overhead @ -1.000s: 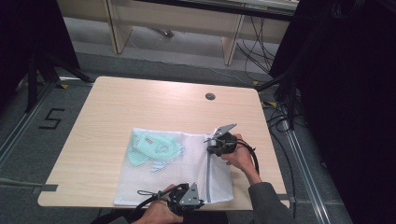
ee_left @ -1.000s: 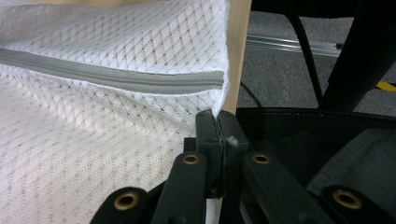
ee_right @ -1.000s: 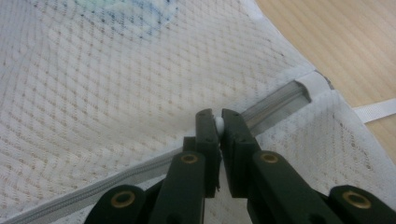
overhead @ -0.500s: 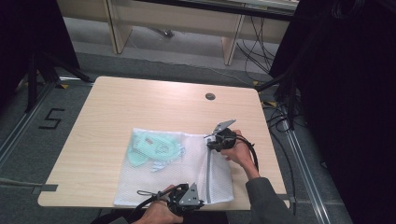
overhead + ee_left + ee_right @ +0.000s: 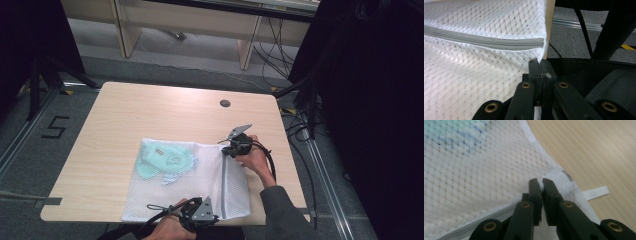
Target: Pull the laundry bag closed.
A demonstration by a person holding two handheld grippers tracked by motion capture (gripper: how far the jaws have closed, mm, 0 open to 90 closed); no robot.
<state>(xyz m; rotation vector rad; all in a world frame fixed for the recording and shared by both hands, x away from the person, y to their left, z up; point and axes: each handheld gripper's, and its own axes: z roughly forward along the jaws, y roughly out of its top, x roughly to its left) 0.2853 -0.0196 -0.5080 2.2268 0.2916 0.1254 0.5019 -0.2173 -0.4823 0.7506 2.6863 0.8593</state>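
The right gripper (image 5: 540,185) pinches what looks like the zipper pull at the mesh laundry bag's (image 5: 200,185) two-o'clock corner, the left gripper (image 5: 540,67) clamps its five-o'clock hem; light, floppy netting, best held by seams.

1. This looks like a lab or recording studio rather than a home.
2. A plain wooden table (image 5: 150,115) with a cable hole (image 5: 225,103) near its far edge stands alone on grey carpet (image 5: 30,135).
3. The floor is marked with a taped number (image 5: 55,127) and tape strips beyond the table's left edge.
4. Black curtains (image 5: 360,100) and loose cables (image 5: 300,125) lie past the right edge.
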